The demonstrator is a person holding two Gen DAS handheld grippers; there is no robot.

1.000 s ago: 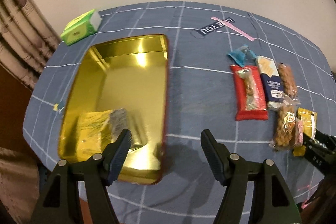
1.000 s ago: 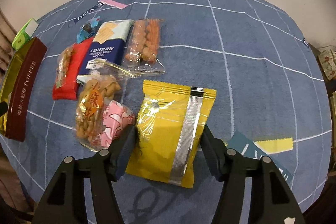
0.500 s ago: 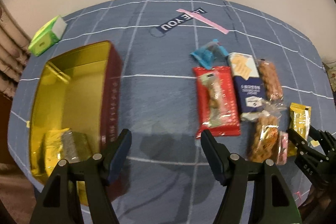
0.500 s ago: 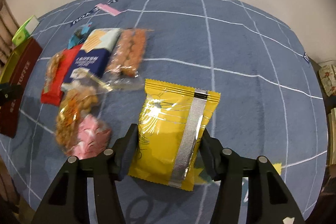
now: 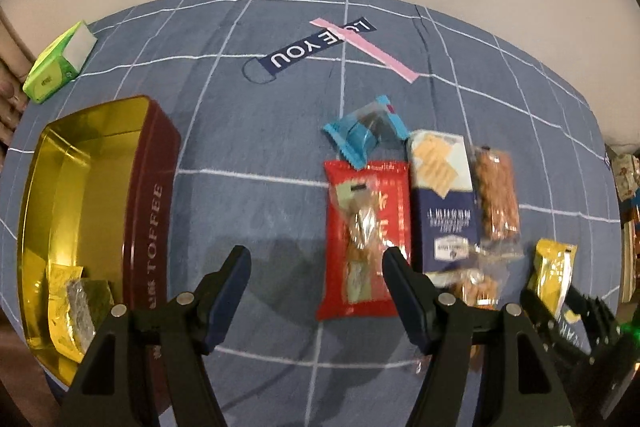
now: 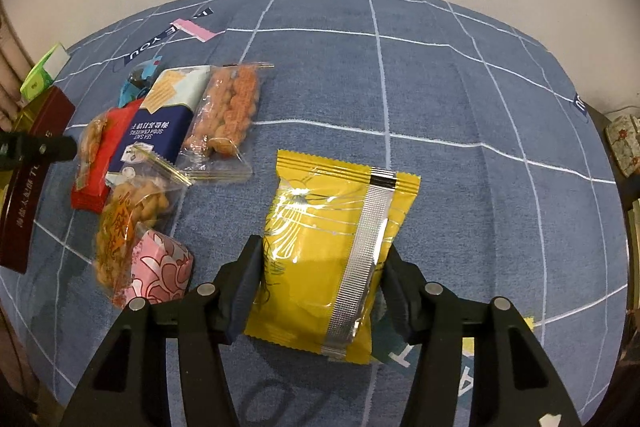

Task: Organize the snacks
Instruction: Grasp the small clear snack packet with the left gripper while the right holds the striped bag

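My left gripper (image 5: 316,267) is open and empty above the blue cloth, between the toffee tin (image 5: 148,203) and a red snack pack (image 5: 366,239). The tin is open, gold inside, with a yellow packet (image 5: 70,301) in its near corner. My right gripper (image 6: 320,267) is shut on a yellow snack bag (image 6: 332,251) and holds it over the cloth; the bag also shows in the left wrist view (image 5: 554,273). A navy cracker pack (image 5: 444,203), an orange nut pack (image 5: 496,195) and a blue candy (image 5: 362,133) lie beside the red pack.
A green box (image 5: 58,63) sits at the far left by the tin. A "LOVE YOU" strap (image 5: 316,45) with a pink strip lies farther back. A twist-snack bag (image 6: 128,215) and a pink packet (image 6: 160,269) lie left of my right gripper.
My left gripper has moved right, from over the tin to beside the red pack. My right gripper still holds the yellow bag and has shifted slightly.
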